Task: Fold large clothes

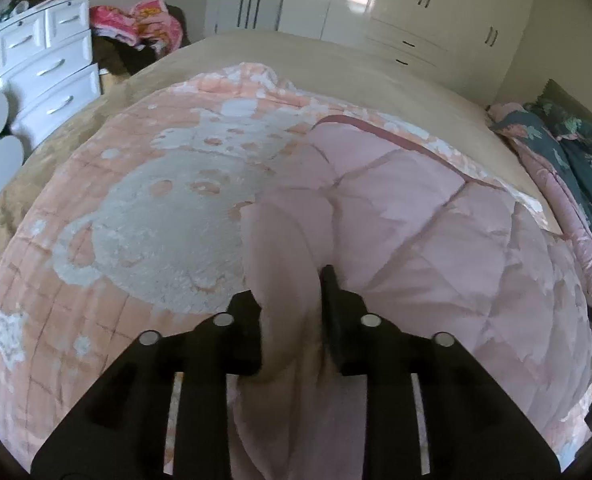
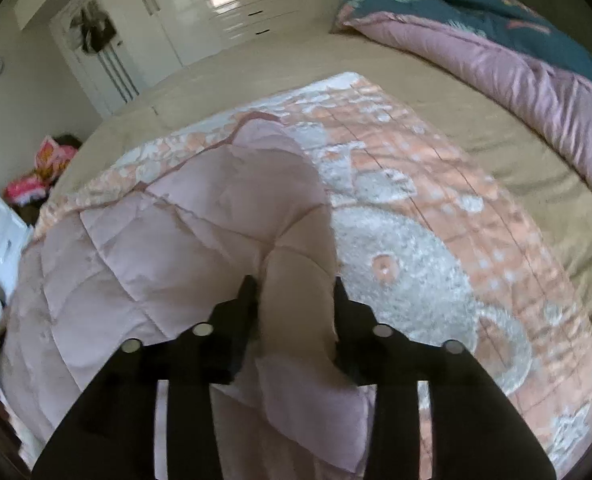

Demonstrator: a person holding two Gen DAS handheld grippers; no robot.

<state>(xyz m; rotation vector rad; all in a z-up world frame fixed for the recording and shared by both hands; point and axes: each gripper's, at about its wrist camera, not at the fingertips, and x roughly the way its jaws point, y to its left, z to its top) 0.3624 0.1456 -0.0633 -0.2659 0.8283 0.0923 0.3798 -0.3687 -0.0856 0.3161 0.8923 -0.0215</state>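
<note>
A large quilt lies spread on the bed, peach with a pale grey-white bear pattern (image 1: 155, 220) on one side and plain pink (image 1: 416, 220) on the other. Part of the pink side is turned over onto the pattern. In the left wrist view my left gripper (image 1: 287, 284) is shut on a raised fold of the pink fabric, which bulges up between the black fingers (image 1: 239, 320). In the right wrist view my right gripper (image 2: 293, 282) pinches another pink fold, with the patterned side (image 2: 436, 240) to its right and the pink side (image 2: 155, 240) to its left.
A tan sheet (image 1: 376, 68) covers the bed around the quilt. A bunched teal and pink duvet (image 2: 516, 52) lies at the bed's right side. White drawers (image 1: 47, 60) and a pile of pink clothes (image 1: 135, 24) stand beyond the left edge. White wardrobes (image 1: 436, 8) line the far wall.
</note>
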